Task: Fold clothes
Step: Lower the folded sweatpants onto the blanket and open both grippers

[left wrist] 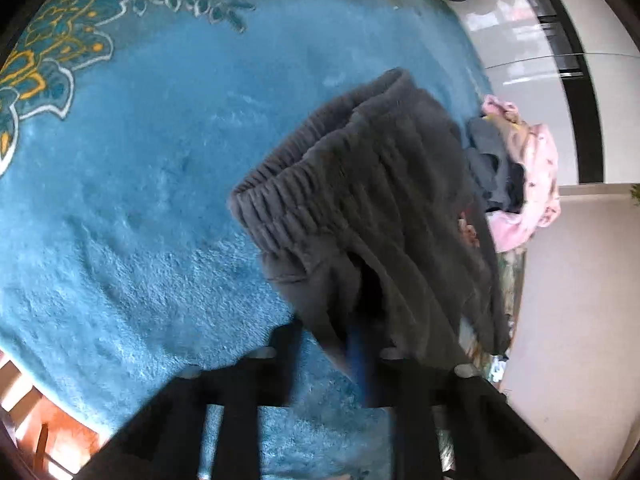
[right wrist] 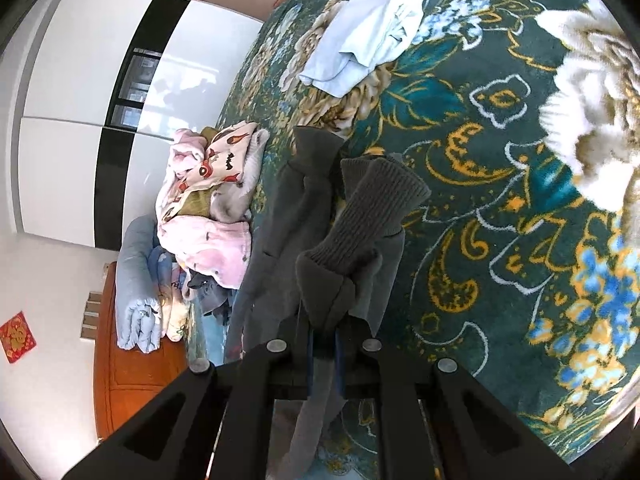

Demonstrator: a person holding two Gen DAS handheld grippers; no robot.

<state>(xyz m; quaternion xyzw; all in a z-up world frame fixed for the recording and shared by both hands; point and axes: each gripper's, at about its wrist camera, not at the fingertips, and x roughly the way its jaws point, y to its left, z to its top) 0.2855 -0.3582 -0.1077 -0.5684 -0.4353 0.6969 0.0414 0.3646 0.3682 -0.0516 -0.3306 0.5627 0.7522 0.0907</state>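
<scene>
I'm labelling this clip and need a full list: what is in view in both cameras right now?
grey trousers: one pair, dark grey, held up over the blanket; elastic waistband in the left view, ribbed cuff in the right view.
blanket: one, teal plush with gold and white flowers, under everything.
light blue garment: one, pale blue, crumpled on the blanket's far part.
clothes pile: one heap, pink, cream print, grey, at the blanket's edge.
rolled bedding: pale blue, beside the pile.
wardrobe: one, white with a black strip, behind.
wooden furniture: orange-brown, by the bedding.
left claw: black, shut on the trousers.
right claw: black, shut on the trousers' cuff end.
</scene>
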